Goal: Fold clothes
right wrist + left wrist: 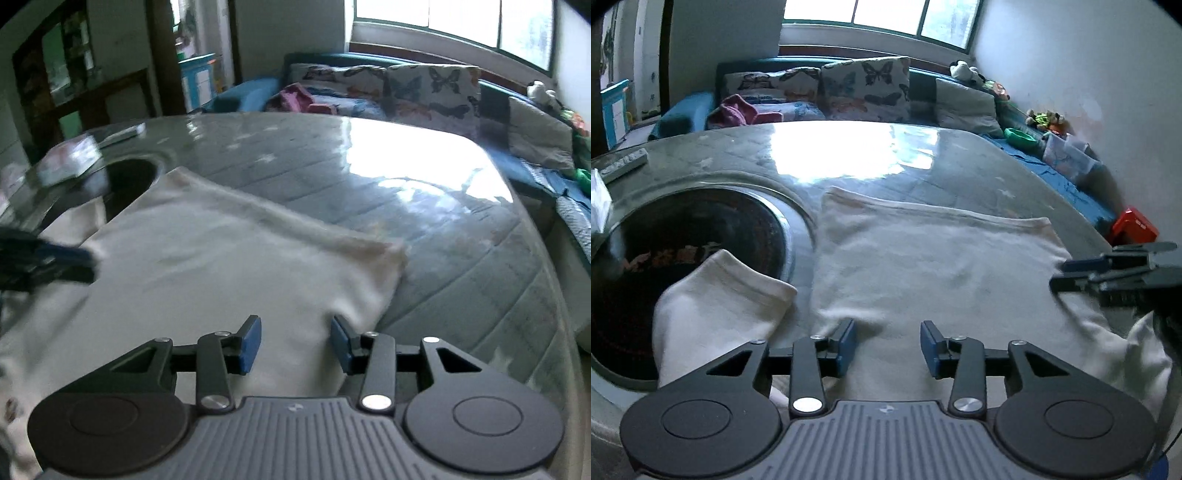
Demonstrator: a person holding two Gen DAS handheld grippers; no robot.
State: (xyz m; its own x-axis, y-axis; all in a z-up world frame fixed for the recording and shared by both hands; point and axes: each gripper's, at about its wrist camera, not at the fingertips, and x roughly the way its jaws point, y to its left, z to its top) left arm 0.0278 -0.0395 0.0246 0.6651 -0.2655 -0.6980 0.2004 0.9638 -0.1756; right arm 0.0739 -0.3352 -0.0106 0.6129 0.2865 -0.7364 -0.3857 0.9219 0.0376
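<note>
A white garment (pixel 923 266) lies spread flat on the glass table (pixel 849 155), its hem toward the far side. One sleeve (pixel 716 306) lies out to the left over the table's dark round inset. My left gripper (pixel 888 345) is open and empty just above the garment's near part. My right gripper (pixel 295 341) is open and empty above the garment (pixel 221 266) near its right edge. Each gripper shows in the other's view: the right one (pixel 1071 275) at the garment's right side, the left one (pixel 74 264) at its left.
The dark round inset (pixel 683 258) sits in the table at the left. A remote control (pixel 624 164) and a tissue pack (pixel 70 158) lie at the table's far left. A sofa with butterfly cushions (pixel 864 86), toys and a red box (pixel 1134 225) stands beyond the table.
</note>
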